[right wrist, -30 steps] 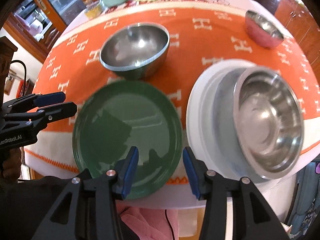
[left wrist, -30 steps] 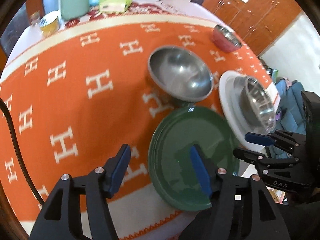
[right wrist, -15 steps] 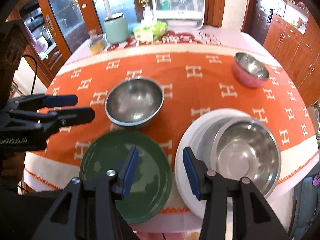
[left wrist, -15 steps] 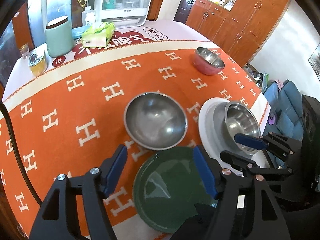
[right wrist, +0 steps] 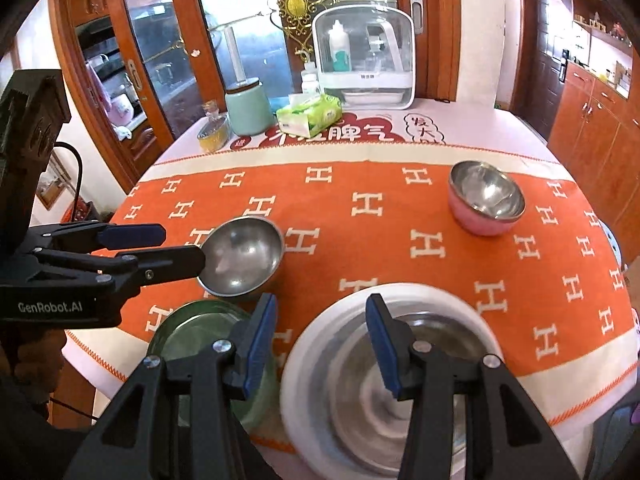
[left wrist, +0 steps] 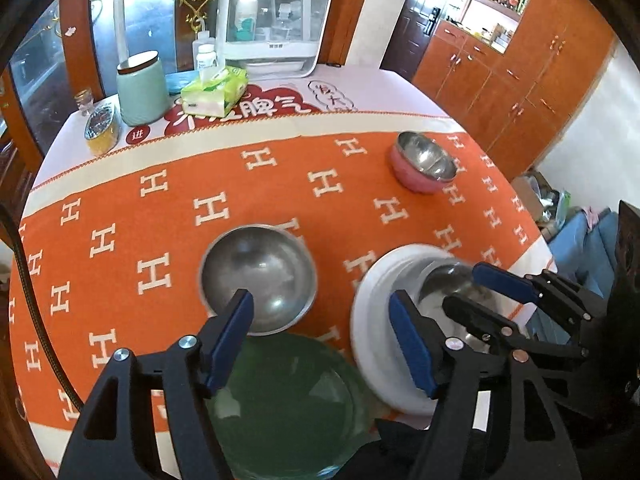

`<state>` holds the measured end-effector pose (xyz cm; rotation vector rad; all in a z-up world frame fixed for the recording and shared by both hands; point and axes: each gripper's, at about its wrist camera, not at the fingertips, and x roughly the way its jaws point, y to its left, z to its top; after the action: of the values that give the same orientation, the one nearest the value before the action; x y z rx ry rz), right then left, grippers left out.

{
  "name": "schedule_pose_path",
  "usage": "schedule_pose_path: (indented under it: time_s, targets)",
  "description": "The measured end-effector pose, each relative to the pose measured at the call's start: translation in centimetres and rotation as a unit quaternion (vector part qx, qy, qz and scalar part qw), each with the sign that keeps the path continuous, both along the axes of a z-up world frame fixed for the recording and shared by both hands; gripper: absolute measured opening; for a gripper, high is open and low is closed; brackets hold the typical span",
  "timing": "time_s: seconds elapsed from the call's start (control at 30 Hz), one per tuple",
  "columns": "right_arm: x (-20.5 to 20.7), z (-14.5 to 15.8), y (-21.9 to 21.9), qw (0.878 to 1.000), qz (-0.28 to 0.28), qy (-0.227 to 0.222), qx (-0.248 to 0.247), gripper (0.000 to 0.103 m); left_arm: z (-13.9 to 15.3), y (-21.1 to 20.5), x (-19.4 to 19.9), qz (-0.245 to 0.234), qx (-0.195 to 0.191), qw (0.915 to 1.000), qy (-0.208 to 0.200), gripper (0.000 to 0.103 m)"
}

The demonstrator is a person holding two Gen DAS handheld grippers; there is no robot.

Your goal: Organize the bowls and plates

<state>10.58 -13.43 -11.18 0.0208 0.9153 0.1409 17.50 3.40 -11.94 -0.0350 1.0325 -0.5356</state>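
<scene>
A green plate [left wrist: 280,404] [right wrist: 192,336] lies at the near edge of the orange cloth. Just behind it stands a large steel bowl [left wrist: 260,276] [right wrist: 244,254]. To the right, a white plate [left wrist: 376,320] [right wrist: 316,352] holds a second steel bowl [right wrist: 436,356] [left wrist: 444,280]. A pink bowl with a steel lining [left wrist: 424,164] [right wrist: 486,198] sits far right. My left gripper [left wrist: 324,340] [right wrist: 176,246] hovers above the green plate, its jaws opening with nothing between them. My right gripper [right wrist: 320,344] [left wrist: 468,286] hangs open and empty over the white plate.
At the table's back stand a mint canister [left wrist: 142,90], a tissue pack [left wrist: 214,94], a small yellow jar [left wrist: 102,128] and a white clear-fronted box [left wrist: 272,24]. Wooden cabinets [left wrist: 520,60] line the right wall. A black cable [left wrist: 32,300] runs at the left.
Both grippers have risen and drawn back from the dishes, which now look smaller and lower in view. The left jaws have spread wider. No dish has moved.
</scene>
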Motion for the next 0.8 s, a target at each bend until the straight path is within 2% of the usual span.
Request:
schedule_pose_path:
  time_s: [0.23, 0.43, 0.53, 0.67, 0.8]
  targets:
    - [-0.2, 1.3, -4.1, 1.000, 0.024, -0.017, -0.003, 0.047, 2.5, -4.6, -0.8, 0.022, -0.001, 0.9996, -0.017, 0.075]
    - [0.0, 2.4, -8.5, 0.999, 0.024, -0.032, -0.007, 0.047, 3.8, -8.9, -0.5, 0.022, -0.011, 0.9997, -0.005, 0.076]
    - [0.3, 2.9, -10.6, 0.999, 0.014, -0.037, -0.008, 0.053, 4.1, -10.8, 0.0, 0.021, -0.013, 0.9997, 0.000, 0.078]
    - [0.7, 3.8, -13.5, 0.999, 0.000, -0.050, -0.006, 0.054, 4.5, -13.7, 1.2, 0.030, 0.019, 0.9993, 0.009, 0.079]
    - [1.6, 4.6, -16.0, 0.998, -0.009, -0.062, -0.008, 0.058, 4.8, -16.0, 2.5, 0.032, 0.033, 0.9989, 0.011, 0.079]
